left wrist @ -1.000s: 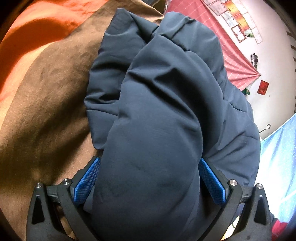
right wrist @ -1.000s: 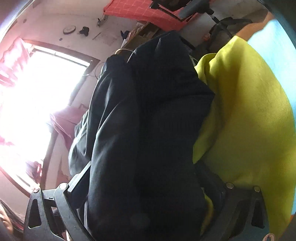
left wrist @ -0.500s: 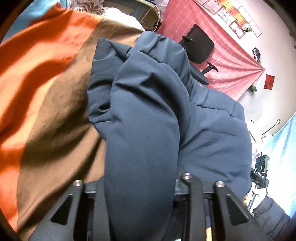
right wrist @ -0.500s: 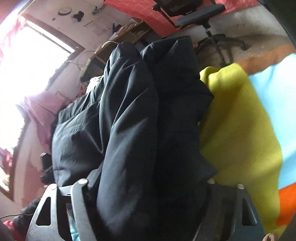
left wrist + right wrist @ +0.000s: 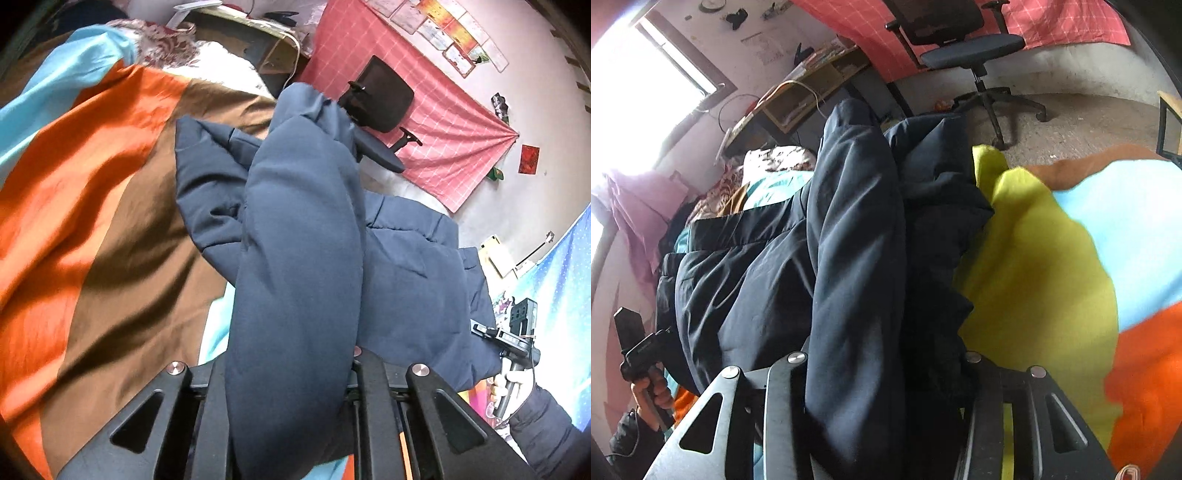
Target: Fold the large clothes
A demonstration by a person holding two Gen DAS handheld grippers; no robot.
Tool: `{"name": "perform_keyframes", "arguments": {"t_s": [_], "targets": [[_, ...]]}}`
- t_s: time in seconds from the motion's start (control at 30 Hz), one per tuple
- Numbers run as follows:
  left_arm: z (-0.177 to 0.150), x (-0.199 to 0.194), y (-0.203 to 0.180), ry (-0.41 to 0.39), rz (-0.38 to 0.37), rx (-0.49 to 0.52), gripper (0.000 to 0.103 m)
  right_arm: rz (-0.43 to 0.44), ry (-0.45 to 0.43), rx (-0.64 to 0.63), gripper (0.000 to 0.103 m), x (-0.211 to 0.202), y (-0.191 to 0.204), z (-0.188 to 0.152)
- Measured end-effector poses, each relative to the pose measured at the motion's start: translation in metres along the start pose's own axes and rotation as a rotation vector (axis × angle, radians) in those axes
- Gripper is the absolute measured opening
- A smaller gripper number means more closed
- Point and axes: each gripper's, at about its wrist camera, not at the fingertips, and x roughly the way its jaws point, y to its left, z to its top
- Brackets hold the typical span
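A big, puffy dark blue jacket (image 5: 295, 258) is held up over a bed. Its cloth is smooth and a little shiny, with soft fat rolls and deep folds. In the left wrist view, a thick padded roll of it runs from 6 o'clock up to 12 o'clock, and the rest droops toward 3 o'clock.

The left gripper (image 5: 291, 373) is made of hard black plastic with round silver bolts. Its jaws are closing, nearly together, and the roll of jacket is squeezed between them. The right gripper (image 5: 882, 365) looks the same. Its jaws are also closing, about a third open, and a fat bunch of the jacket is pinched between them.

Under the jacket, a bedsheet (image 5: 92, 221) is spread with wide wavy patches of orange, brown, light blue and yellow-green. It is wrinkled and soft.

A black office chair (image 5: 960, 48) is seen at 12 o'clock, in front of a pink checked cloth (image 5: 443, 122) hung on the wall.
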Motion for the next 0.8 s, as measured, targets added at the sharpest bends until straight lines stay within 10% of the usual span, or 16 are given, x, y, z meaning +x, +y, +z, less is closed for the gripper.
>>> {"name": "perform_keyframes", "arguments": {"t_s": [0.47, 0.63, 0.8], "targets": [[-0.023, -0.019, 0.015, 0.066, 0.053, -0.031, 0.011, 0.096, 0.087, 0.003, 0.028, -0.007, 0.013, -0.049], [-0.021, -0.009, 0.018, 0.082, 0.073, -0.039, 0.011, 0.094, 0.117, 0.077, 0.078, 0.017, -0.019, -0.048], [-0.022, -0.009, 0.017, 0.069, 0.083, -0.051, 0.011, 0.188, 0.131, 0.167, 0.08, 0.041, -0.04, -0.054]]}}
